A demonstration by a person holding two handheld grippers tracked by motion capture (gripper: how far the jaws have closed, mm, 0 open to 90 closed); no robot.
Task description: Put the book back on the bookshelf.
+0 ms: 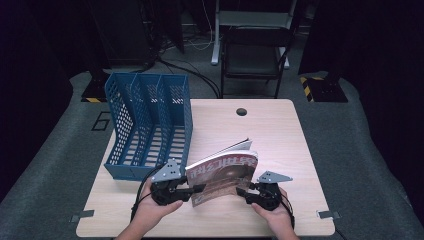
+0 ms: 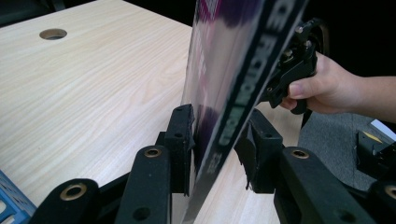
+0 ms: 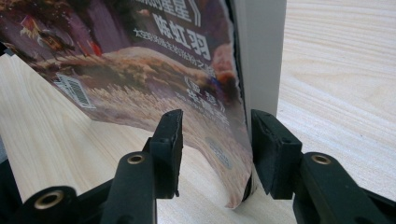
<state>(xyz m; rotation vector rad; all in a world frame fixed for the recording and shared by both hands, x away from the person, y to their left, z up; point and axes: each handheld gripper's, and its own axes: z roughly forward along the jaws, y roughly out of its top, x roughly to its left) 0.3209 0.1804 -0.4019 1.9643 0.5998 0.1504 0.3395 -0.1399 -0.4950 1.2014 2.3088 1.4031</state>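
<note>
A magazine [image 1: 225, 172] with a brownish cover stands tilted on its lower edge near the table's front, its pages fanning a little at the top. My left gripper [image 1: 200, 188] sits at its left lower corner and my right gripper [image 1: 241, 191] at its right lower corner. In the left gripper view the magazine [image 2: 233, 56] passes between the jaws of my left gripper [image 2: 217, 144], which stand open around it. In the right gripper view the jaws of my right gripper [image 3: 217, 140] are open, with the magazine's [image 3: 140, 60] edge close to the right pad and a gap to the left pad.
A blue three-slot file rack [image 1: 145, 125] stands at the table's left, just behind my left hand. The wooden table [image 1: 280, 140] has a round cable hole [image 1: 242, 111] near its far edge. A dark chair [image 1: 255, 50] stands beyond the table.
</note>
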